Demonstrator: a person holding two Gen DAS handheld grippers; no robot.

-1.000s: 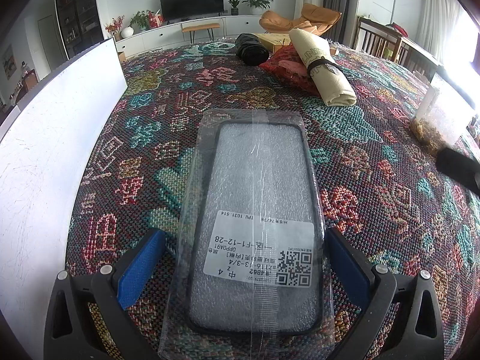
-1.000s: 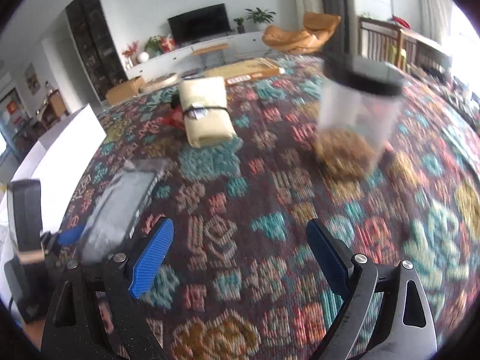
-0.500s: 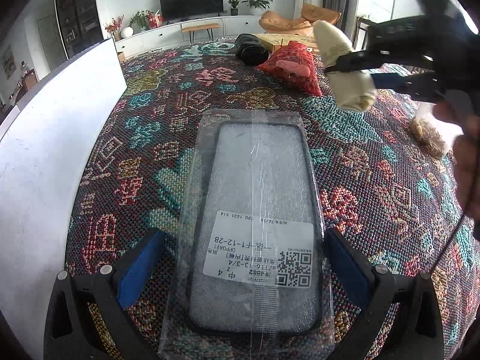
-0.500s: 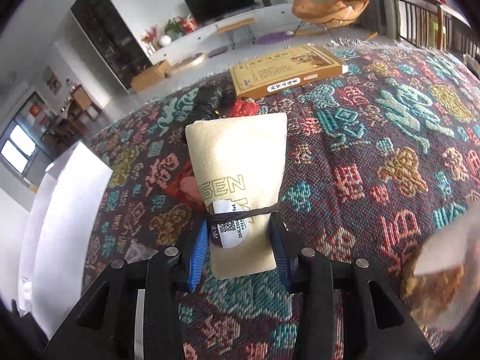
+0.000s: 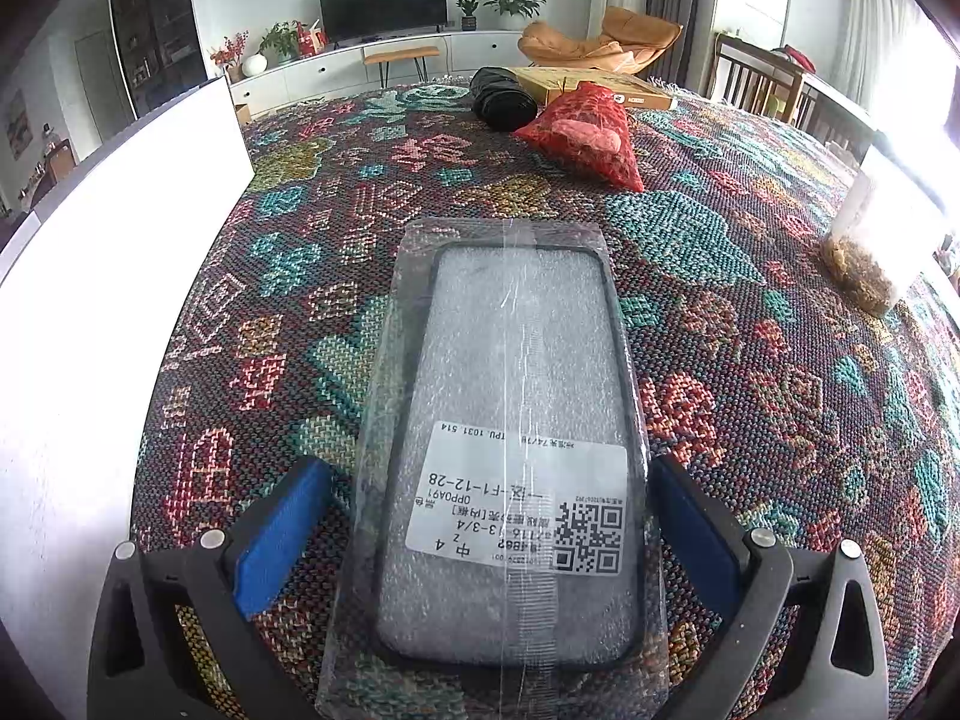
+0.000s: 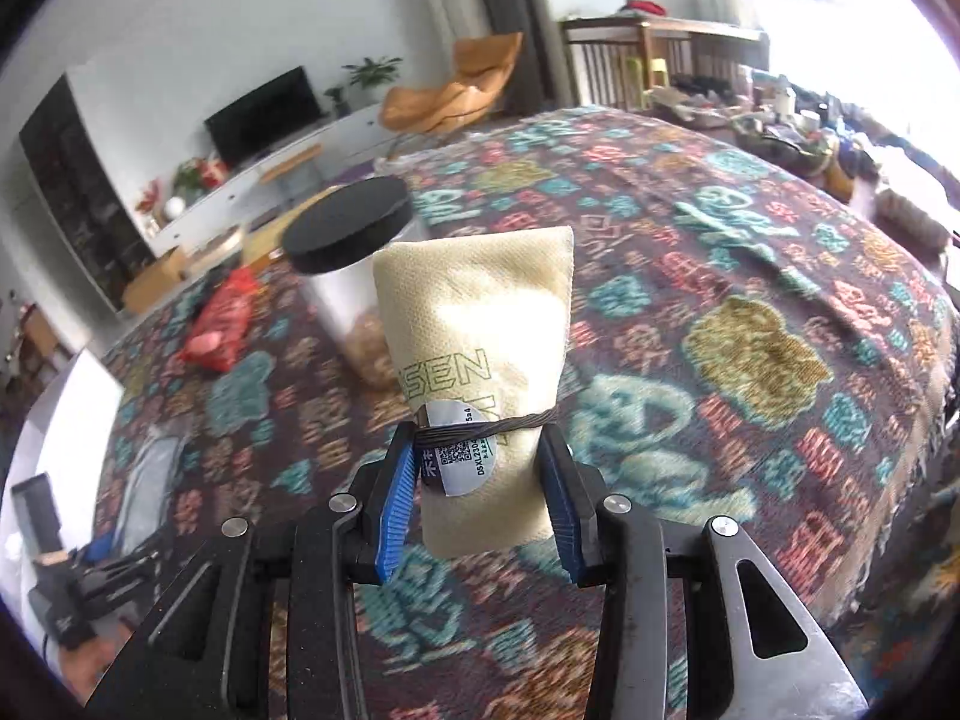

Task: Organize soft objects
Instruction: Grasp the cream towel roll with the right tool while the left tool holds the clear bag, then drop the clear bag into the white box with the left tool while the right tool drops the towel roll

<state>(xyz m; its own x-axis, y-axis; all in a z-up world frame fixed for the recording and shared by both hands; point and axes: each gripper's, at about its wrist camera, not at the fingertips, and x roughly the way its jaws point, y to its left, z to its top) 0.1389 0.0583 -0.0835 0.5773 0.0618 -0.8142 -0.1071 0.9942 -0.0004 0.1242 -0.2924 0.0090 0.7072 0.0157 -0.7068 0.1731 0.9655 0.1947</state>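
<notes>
My right tool (image 6: 480,498) is clamped on the cream pouch (image 6: 480,372), lifted off the table (image 6: 750,276); my left tool (image 5: 480,528) gapes around the bagged phone case (image 5: 510,450).

left wrist: I look steeply down, close over the patterned tablecloth (image 5: 750,312), toward the TV (image 5: 384,3) | right wrist: higher over it, TV (image 6: 264,114) far left | shared: tablecloth, red bag (image 5: 585,138), jar (image 6: 354,276)

Phone case (image 5: 510,450) on tablecloth (image 5: 750,360) between left gripper (image 5: 480,516) fingers; mesh bag (image 5: 585,138) behind, jar (image 5: 882,240) right
</notes>
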